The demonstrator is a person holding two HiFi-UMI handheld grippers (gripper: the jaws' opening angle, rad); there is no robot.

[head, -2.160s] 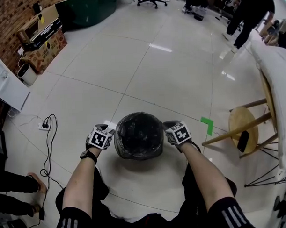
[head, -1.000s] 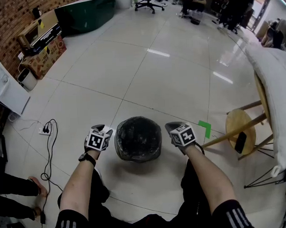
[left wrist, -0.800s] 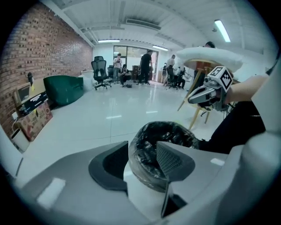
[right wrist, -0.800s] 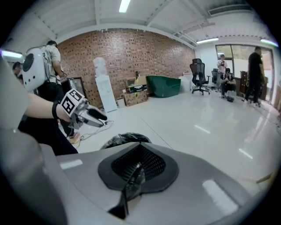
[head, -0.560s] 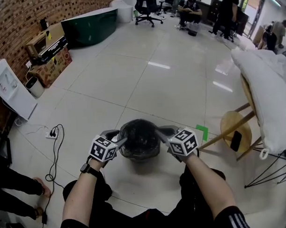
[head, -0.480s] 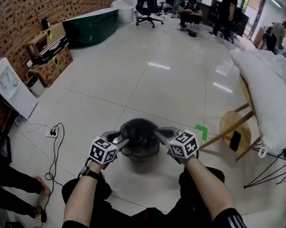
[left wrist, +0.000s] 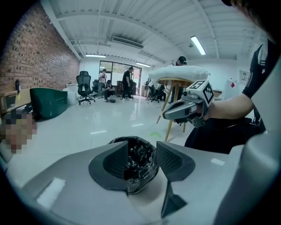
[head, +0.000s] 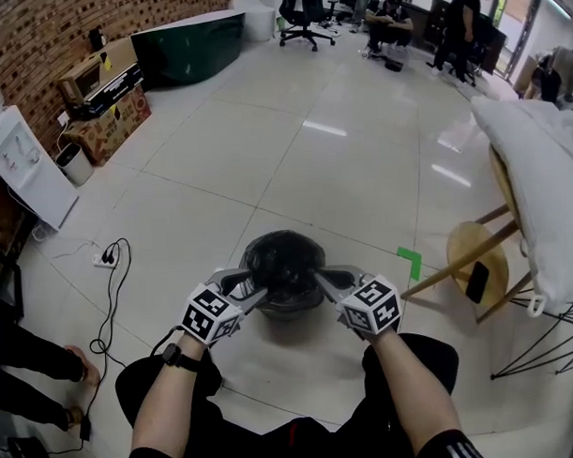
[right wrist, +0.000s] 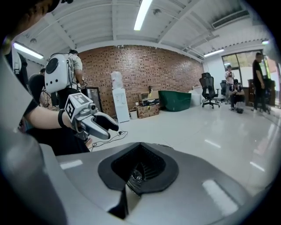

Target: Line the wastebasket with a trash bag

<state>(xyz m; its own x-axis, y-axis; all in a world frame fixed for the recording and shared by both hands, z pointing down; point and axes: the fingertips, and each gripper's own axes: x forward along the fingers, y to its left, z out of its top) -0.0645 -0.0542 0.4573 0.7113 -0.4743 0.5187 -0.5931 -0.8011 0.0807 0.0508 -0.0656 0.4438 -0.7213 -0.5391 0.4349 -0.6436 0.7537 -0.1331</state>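
Note:
The round wastebasket (head: 283, 261) stands on the tiled floor, its inside and rim covered by a crinkled black trash bag. My left gripper (head: 239, 278) hovers over the left rim with its jaws open and nothing between the pads. In the left gripper view the wastebasket (left wrist: 139, 171) shows beyond the left gripper (left wrist: 142, 146). My right gripper (head: 328, 276) hovers over the right rim, shut, with nothing seen held. In the right gripper view the right gripper (right wrist: 138, 169) is closed, and the left gripper (right wrist: 103, 125) hangs opposite it.
A wooden stool (head: 480, 254) with a dark phone on it stands at the right under a white padded cover (head: 538, 168). Green tape (head: 414, 260) marks the floor. A power strip and cable (head: 105, 263) lie left, near a person's legs (head: 33, 359).
Both grippers rose from the floor beside the wastebasket and drew inward, so their tips now hang over its rim. Their jaws kept the same state.

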